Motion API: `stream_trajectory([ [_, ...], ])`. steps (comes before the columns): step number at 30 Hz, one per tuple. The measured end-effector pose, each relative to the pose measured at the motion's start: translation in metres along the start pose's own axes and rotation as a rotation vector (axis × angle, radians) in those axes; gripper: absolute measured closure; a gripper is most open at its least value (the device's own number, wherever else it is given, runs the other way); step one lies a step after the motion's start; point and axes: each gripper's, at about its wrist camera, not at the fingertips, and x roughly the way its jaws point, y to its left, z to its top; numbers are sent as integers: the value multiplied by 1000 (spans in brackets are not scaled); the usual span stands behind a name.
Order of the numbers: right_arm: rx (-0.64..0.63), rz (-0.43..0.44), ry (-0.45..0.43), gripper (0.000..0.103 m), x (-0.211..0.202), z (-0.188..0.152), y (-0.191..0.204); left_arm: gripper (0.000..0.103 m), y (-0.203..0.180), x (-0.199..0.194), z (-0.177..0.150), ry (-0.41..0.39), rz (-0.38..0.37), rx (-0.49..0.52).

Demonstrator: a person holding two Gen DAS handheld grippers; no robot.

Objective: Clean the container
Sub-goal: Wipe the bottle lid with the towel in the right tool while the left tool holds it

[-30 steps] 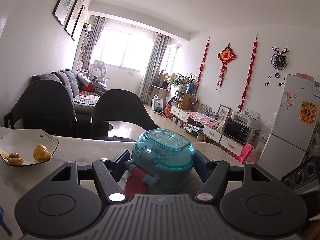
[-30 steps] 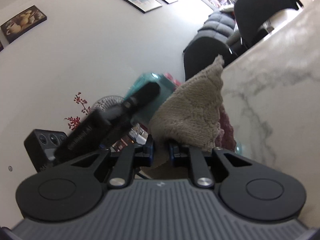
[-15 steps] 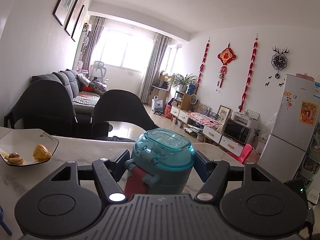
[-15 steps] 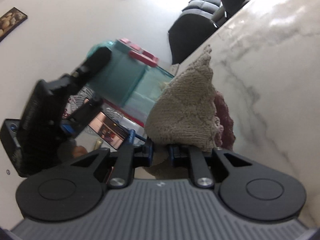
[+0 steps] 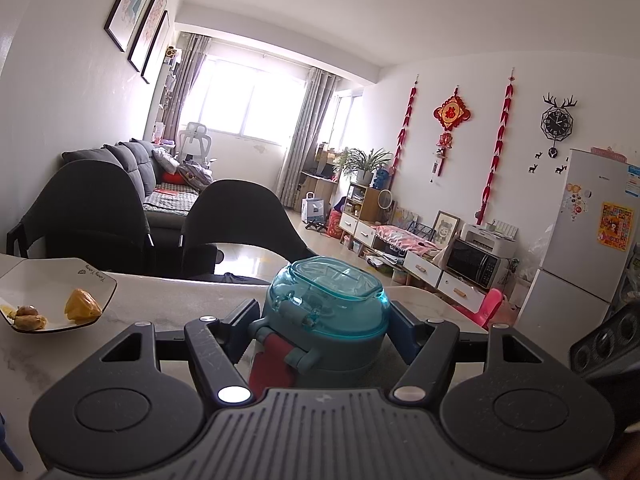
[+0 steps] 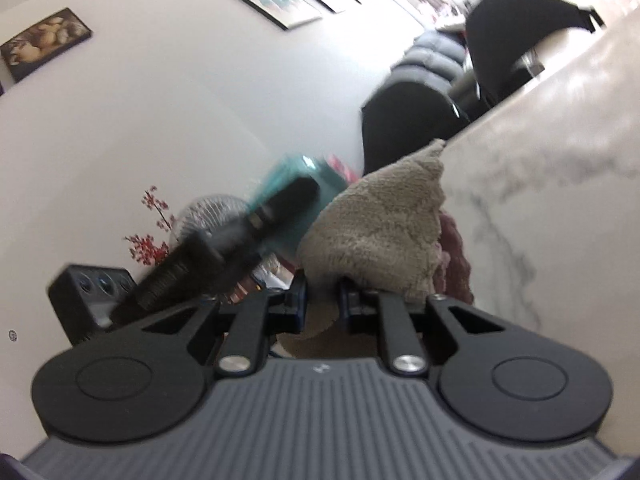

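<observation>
Cloth (image 6: 384, 232) sits bunched in the right gripper (image 6: 322, 300), its jaws pinching the beige knit close to the teal container (image 6: 298, 192), which shows blurred just left of it. The left gripper (image 5: 320, 320) has its jaws pressed against the container's (image 5: 326, 312) two sides, holding it upright over the marble desk (image 5: 168, 300). If a wipe pushes sideways, the smooth body could twist in that hold. A plate (image 5: 52, 284) with food scraps lies at far left.
</observation>
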Motion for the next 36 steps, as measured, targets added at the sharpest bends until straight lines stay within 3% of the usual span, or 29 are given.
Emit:
stream_trajectory([
  [9,69,14,43,86,13,-10,-22,32,0,0,1,-1,5,-8],
  [24,114,-62,151,86,36,-26,-44,32,-11,-3,3,-4,12,-5],
  [30,43,-117,132,85,32,-25,-25,32,-30,-2,7,4,56,-17],
  [36,-2,-103,83,85,21,-14,-12,32,-50,-2,10,14,106,-30],
])
